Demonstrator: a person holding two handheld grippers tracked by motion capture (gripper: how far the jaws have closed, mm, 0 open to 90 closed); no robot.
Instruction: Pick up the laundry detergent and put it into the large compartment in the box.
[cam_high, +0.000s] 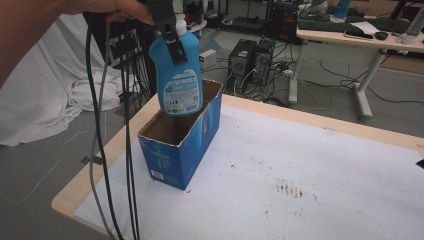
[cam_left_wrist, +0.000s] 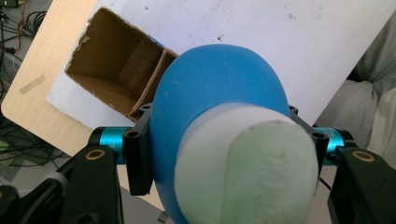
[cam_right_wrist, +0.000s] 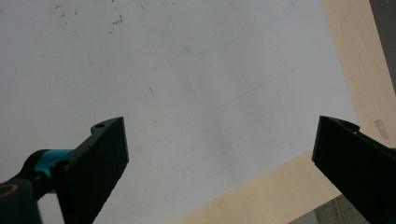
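Blue bottle (cam_high: 179, 75), white-capped and labelled, hangs clamped in the left gripper (cam_high: 172, 37) above the open box (cam_high: 180, 145).

The open blue carton (cam_high: 180, 150) stands near the worktop's (cam_high: 310, 165) left edge, with an inner cardboard divider (cam_left_wrist: 150, 81) splitting its cavity. Black cables (cam_high: 127, 165) hang just beside its left side. Rightward, the white sheet (cam_high: 280, 150) lies bare.

Blue bottle (cam_high: 179, 75) upright above box (cam_high: 179, 150)
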